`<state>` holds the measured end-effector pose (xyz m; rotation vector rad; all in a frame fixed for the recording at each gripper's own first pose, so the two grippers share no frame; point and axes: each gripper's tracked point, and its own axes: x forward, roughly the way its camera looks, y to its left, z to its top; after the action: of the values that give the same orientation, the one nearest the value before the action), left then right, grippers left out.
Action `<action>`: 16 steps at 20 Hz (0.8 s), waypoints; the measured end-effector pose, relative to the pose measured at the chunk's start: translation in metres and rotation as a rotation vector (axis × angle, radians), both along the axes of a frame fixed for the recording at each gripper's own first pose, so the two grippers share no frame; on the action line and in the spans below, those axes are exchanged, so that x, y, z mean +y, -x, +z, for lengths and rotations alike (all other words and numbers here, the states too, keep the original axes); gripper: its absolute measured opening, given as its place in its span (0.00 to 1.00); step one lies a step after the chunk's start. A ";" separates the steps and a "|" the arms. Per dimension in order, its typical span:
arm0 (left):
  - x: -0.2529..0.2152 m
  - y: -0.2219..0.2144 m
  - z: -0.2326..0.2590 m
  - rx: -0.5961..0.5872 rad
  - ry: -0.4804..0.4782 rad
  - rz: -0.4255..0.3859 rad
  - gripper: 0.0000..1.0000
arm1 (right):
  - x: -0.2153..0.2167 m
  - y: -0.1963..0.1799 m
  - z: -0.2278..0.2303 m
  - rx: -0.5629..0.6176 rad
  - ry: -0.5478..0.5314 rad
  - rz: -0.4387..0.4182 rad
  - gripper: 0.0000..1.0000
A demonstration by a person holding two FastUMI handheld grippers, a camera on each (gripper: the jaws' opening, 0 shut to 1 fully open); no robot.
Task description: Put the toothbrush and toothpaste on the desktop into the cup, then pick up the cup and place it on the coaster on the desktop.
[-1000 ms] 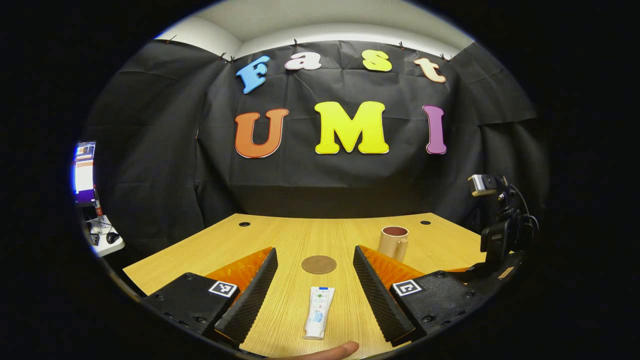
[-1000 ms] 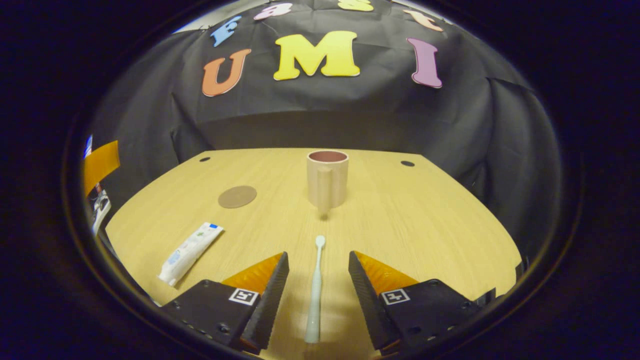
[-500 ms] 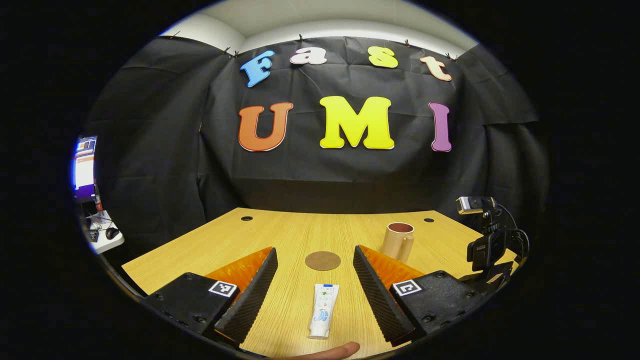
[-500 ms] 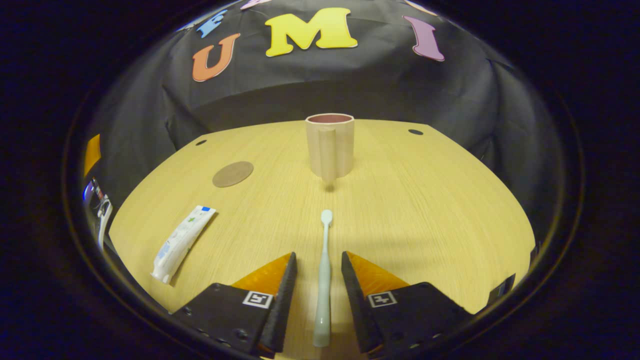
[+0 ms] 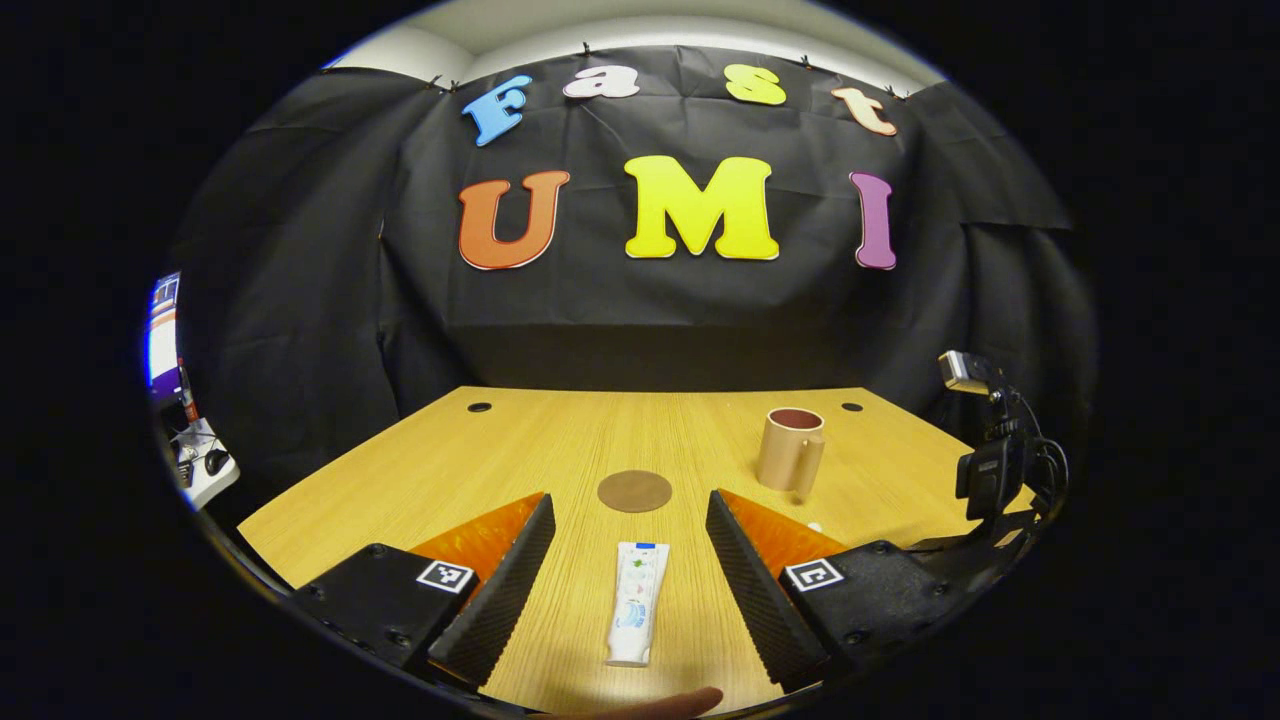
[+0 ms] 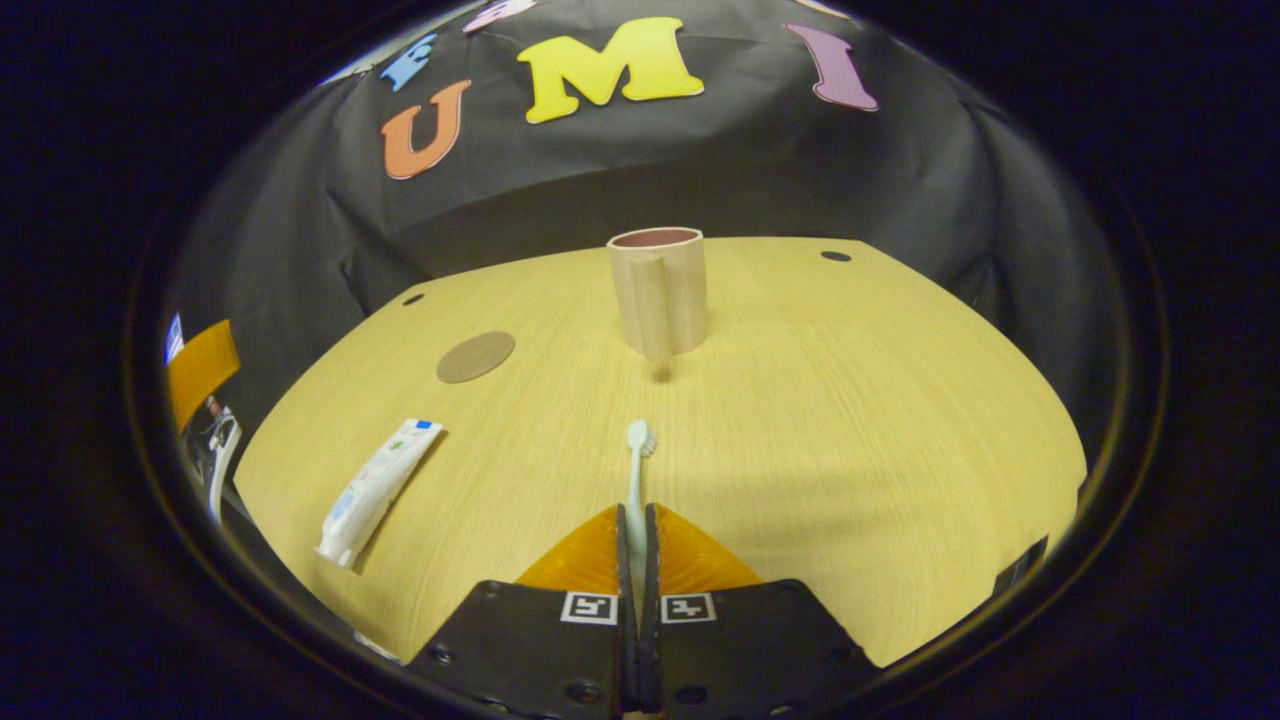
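In the right gripper view my right gripper [image 6: 636, 525] is shut on the pale toothbrush [image 6: 637, 465], whose bristled head sticks out ahead over the desk. Straight beyond it stands the beige cup [image 6: 658, 291], handle toward me. The white toothpaste tube [image 6: 377, 491] lies at the left, with the round brown coaster [image 6: 476, 356] farther back. In the left gripper view my left gripper [image 5: 630, 545] is open, fingers on either side of the toothpaste tube [image 5: 633, 616] lying on the desk. The coaster [image 5: 634, 491] sits just beyond, and the cup [image 5: 790, 448] stands to the right.
The wooden desk [image 6: 880, 400] has cable holes near its back corners. In the left gripper view the other gripper's body and camera [image 5: 990, 460] show at the right edge, a fingertip [image 5: 680, 702] at the bottom, and a monitor and side table [image 5: 175, 400] at the far left.
My right gripper has closed on the toothbrush handle, and the brush head has turned onto its side. The left gripper stays open over the toothpaste, with its view tipped slightly down.
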<state>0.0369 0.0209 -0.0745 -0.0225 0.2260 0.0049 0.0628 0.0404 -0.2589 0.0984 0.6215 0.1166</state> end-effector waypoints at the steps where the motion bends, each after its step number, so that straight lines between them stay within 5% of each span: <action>1: -0.007 -0.003 -0.009 0.027 0.011 -0.022 0.97 | -0.001 0.002 0.004 -0.019 -0.004 0.013 0.00; 13: -0.008 -0.016 -0.107 0.341 0.023 -0.034 1.00 | -0.004 0.026 0.058 -0.168 -0.014 0.058 0.01; 15: -0.007 -0.011 -0.118 0.388 0.018 -0.064 0.95 | -0.007 0.025 0.058 -0.166 -0.024 0.049 0.01; 16: -0.003 -0.011 -0.123 0.412 0.016 -0.053 0.82 | -0.009 0.025 0.058 -0.163 -0.027 0.045 0.01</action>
<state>0.0478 0.0177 -0.1975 -0.0313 0.6385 -0.0454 0.0374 0.0319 -0.2014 0.1003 0.4599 0.1750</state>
